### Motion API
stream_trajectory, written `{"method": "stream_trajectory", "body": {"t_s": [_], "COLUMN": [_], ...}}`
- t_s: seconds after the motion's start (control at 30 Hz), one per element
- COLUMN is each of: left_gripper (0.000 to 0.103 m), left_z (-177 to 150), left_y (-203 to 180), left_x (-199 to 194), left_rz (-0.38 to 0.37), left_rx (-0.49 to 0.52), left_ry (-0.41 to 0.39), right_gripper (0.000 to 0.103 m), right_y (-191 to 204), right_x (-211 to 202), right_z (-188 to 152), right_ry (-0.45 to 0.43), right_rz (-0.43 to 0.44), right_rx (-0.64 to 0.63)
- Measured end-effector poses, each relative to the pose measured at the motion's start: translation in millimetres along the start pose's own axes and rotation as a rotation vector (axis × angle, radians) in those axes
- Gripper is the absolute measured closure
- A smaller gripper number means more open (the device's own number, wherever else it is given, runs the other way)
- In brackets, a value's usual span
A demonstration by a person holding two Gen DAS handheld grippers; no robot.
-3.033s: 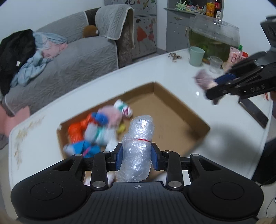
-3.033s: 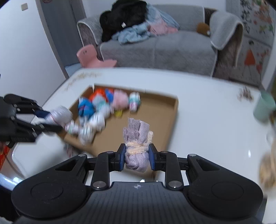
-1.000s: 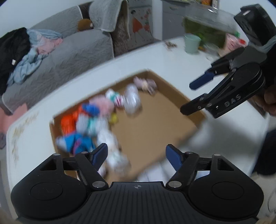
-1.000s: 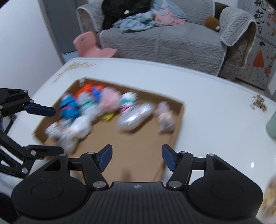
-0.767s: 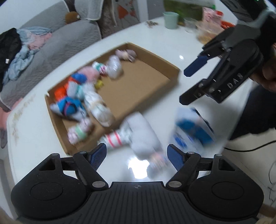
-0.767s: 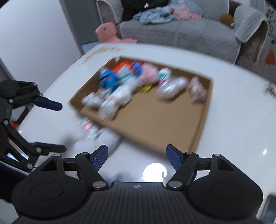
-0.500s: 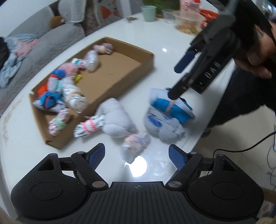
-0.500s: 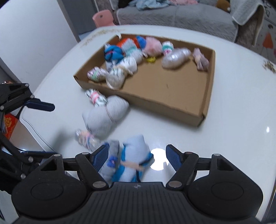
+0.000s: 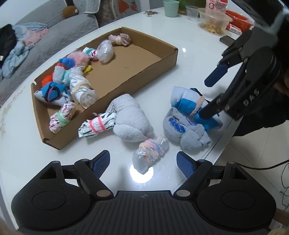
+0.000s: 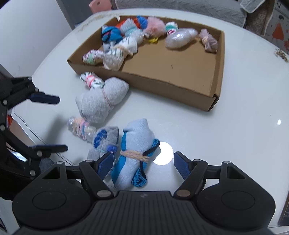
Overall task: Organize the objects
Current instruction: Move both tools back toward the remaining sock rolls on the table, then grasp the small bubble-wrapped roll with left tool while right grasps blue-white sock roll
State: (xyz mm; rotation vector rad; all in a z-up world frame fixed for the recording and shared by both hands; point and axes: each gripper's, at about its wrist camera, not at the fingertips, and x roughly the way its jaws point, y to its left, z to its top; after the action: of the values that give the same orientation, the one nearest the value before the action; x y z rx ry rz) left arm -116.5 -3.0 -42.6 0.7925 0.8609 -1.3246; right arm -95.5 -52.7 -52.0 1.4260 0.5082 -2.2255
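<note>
A cardboard tray (image 9: pixel 162 59) (image 10: pixel 162 86) holds several tied sock bundles along its far side. Loose bundles lie on the white table in front of it. My left gripper (image 9: pixel 143 159) (image 10: pixel 60 123) is open, its fingers standing either side of a plastic-wrapped pastel bundle (image 9: pixel 150 151) (image 10: pixel 81 128) without touching it. My right gripper (image 10: pixel 143 159) (image 9: pixel 206 98) is open over a blue and white bundle (image 10: pixel 135 144) (image 9: pixel 187 101), which lies near its left finger. Beside that lies a grey sock bundle (image 10: pixel 104 141) (image 9: pixel 184 130).
A grey towel bundle (image 9: pixel 130 119) and a white patterned bundle with a pink band (image 9: pixel 97 124) lie against the tray's near wall. A green cup (image 9: pixel 170 8), a snack bowl (image 9: pixel 213 21) and a phone (image 9: pixel 227 40) stand at the far right. The table edge runs close behind the loose bundles.
Three seconds ago each gripper held a bundle; a second ago both were open over the tray, those bundles inside. Both have since swung back and down over the loose bundles.
</note>
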Motion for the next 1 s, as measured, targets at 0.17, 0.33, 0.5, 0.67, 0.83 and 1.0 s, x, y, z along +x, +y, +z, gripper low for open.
{"method": "stream_trajectory", "body": {"t_s": [0.17, 0.33, 0.5, 0.67, 0.83, 1.0], "left_gripper": [0.018, 0.018, 0.018, 0.018, 0.020, 0.023], "left_z": [2.2, 1.2, -0.3, 1.0, -0.9, -3.4], "left_y": [-2.4, -0.4, 1.4, 3.4, 3.8, 2.5], "left_x": [6.4, 16.1, 21.8, 24.7, 28.3, 31.8], "left_rz": [0.006, 0.004, 0.003, -0.007, -0.006, 0.005], "left_rx": [-0.002, -0.047, -0.075, -0.112, -0.166, -0.167], "left_ry": [-0.007, -0.002, 0.003, -0.002, -0.013, -0.014], "right_gripper": [0.032, 0.029, 0.028, 0.029, 0.033, 0.041], "right_y": [-0.9, -2.9, -11.9, -21.3, -17.8, -19.4], "right_x": [5.4, 5.3, -0.8, -3.7, 5.8, 14.0], "right_z": [-1.5, -3.5, -3.3, -2.0, 8.0, 13.0], "right_ry": [0.022, 0.021, -0.002, -0.012, -0.009, 0.008], "right_rz": [-0.029, -0.059, -0.158, -0.121, -0.083, -0.062], "right_rx": [-0.012, -0.025, -0.027, -0.001, -0.054, -0.043]}}
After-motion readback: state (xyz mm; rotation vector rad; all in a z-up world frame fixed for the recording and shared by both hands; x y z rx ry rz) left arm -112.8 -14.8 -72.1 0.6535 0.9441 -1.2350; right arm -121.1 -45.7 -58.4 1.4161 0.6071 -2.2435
